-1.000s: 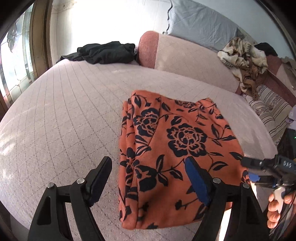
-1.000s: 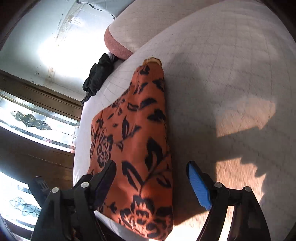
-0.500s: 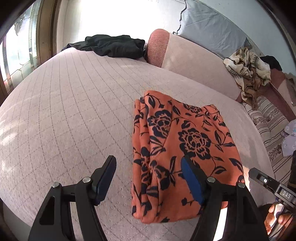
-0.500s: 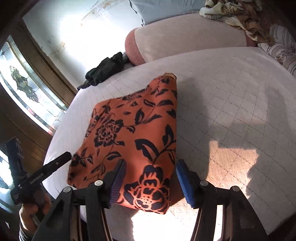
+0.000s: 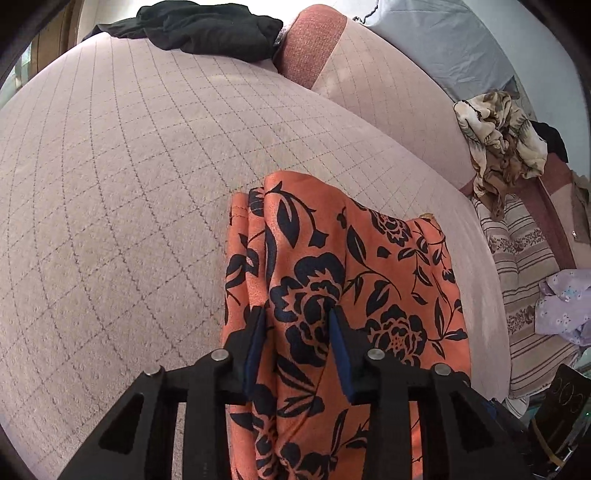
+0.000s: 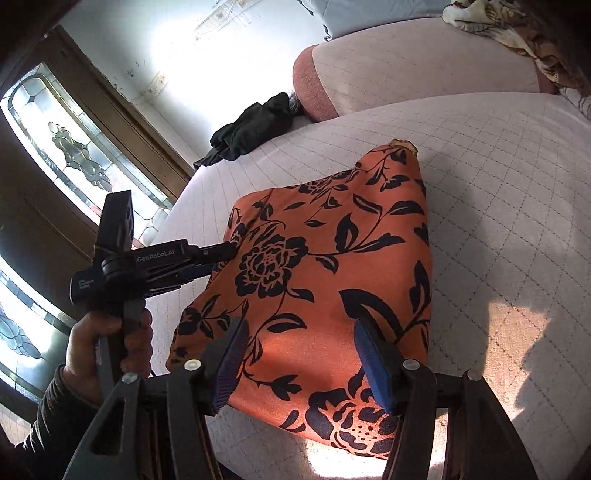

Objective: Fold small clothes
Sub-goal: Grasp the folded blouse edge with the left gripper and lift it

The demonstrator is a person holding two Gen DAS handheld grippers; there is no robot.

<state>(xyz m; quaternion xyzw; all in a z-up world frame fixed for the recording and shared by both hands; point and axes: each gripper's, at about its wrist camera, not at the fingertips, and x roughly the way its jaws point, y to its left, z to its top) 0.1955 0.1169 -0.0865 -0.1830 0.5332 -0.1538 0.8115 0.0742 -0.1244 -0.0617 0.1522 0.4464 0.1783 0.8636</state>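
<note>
"GenRobot.AI" left gripper [image 6: 221, 254] fingers clamped on orange floral garment [image 6: 325, 266]; right gripper [image 6: 301, 360] fingers apart

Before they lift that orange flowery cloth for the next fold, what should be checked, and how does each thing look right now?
1. Left gripper closed on the orange cloth: ok, a ridge of fabric sits between its pads.
2. Right gripper gripping: not ok, open over the near edge.
3. Cloth flat on the bed: ok.
4. Layers aligned: cannot tell, the left edge shows bunched pleats.
5. Black garment out of the way: ok, far corner.
</note>
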